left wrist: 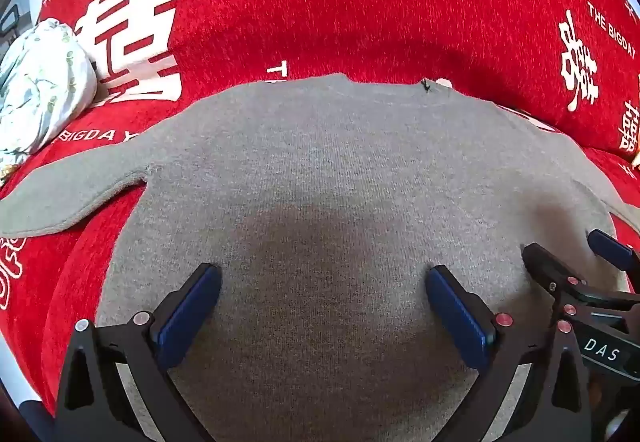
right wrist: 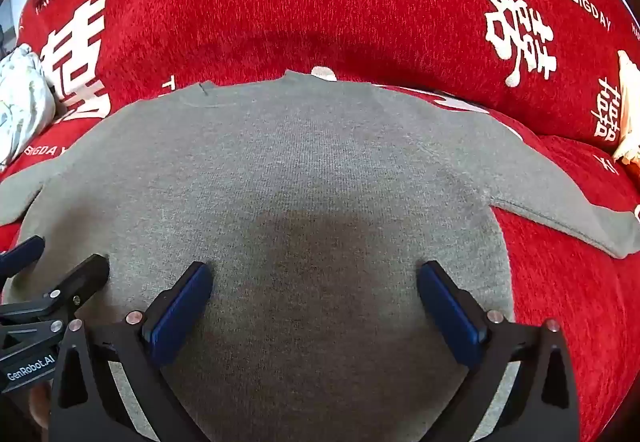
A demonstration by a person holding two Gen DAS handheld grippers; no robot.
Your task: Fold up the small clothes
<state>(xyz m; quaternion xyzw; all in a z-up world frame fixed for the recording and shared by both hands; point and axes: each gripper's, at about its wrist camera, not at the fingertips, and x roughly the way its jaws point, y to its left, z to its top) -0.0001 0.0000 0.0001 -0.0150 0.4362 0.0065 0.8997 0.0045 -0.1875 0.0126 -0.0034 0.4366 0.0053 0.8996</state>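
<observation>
On red cover: grey sweater spread flat, sleeves out to sides. Over its lower part, left tool & right tool side by side, both wide open, nothing gripped. Floral cloth far left.

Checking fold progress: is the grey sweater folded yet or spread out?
Spread out: the grey sweater lies flat on the red cover, both sleeves extended sideways.

A sofa draped in a red cover printed with white characters and English words fills the background. A pale floral bundle lies at its left.
</observation>
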